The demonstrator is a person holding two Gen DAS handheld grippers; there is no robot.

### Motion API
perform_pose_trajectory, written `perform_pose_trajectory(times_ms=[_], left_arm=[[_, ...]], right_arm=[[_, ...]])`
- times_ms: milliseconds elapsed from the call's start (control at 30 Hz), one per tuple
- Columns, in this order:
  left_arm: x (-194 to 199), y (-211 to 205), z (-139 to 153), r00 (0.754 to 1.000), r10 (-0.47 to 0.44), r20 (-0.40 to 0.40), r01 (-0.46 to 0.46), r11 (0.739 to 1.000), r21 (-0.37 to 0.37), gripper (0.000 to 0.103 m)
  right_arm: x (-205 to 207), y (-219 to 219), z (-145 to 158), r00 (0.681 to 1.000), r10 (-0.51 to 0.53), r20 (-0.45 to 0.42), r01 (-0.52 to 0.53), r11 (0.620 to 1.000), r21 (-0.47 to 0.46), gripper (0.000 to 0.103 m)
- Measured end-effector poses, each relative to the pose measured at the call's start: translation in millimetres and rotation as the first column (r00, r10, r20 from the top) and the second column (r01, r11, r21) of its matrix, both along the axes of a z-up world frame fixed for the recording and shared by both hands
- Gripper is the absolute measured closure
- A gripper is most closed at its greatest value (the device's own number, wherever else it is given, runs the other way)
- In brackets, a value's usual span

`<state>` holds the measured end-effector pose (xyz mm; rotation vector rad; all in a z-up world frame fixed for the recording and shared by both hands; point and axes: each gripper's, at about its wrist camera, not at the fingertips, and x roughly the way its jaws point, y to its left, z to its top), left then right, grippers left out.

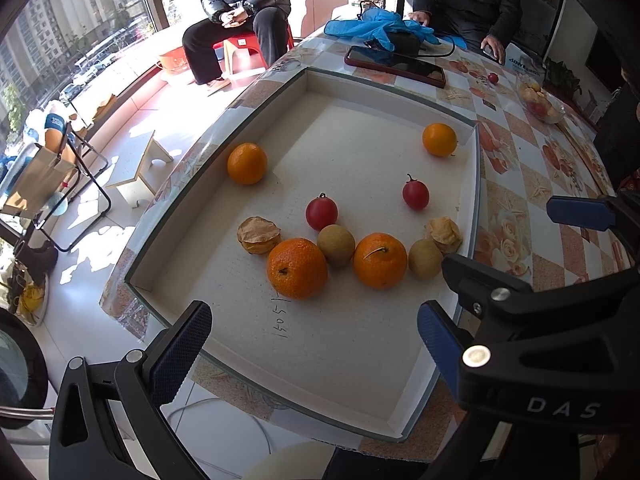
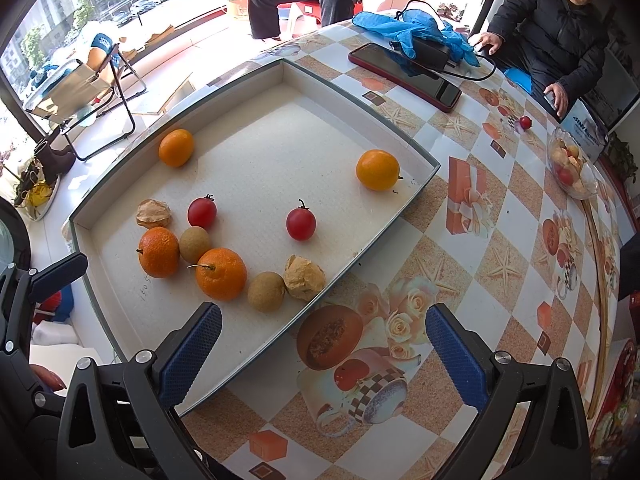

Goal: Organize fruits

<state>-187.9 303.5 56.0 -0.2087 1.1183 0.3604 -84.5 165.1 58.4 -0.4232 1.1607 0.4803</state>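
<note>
White shallow cardboard tray [image 1: 476,184] holds round oranges, red cherry tomatoes, brown longans — L gripper [image 1: 316,344] & R gripper [image 2: 324,348] fingers apart, empty.

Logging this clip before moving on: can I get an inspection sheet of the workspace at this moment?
Surface: table under a fruit-and-flower patterned cloth, carrying a shallow white tray.
Job's things: in the tray, four oranges, two red cherry tomatoes, two brown round fruits and two papery husked fruits; six form an arc near the front edge.
Clutter: dark phone in a red case, crumpled blue plastic bag, glass bowl of fruit, stray small red fruit.
Grippers: left gripper and right gripper both open, empty.
Cables: black cord by the phone.
Surroundings: two seated people, sunlit windows.
</note>
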Motion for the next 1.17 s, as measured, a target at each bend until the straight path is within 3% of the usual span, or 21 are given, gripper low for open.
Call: perform_pose_trajectory(times_ms=[900, 1167], left_arm=[[0.2, -4.1, -1.7, 1.0, 0.001, 0.0, -0.001, 1.0, -0.005, 0.0], [-2.1, -7.7, 2.2, 0.999, -0.026, 0.032, 0.026, 1.0, 0.013, 0.0]], right_arm=[[0.3, -0.6, -0.1, 1.0, 0.0, -0.002, 0.0, 1.0, 0.001, 0.0], [-3.8, -4.1, -1.6, 1.0, 0.005, 0.0, -0.005, 1.0, 0.001, 0.0]])
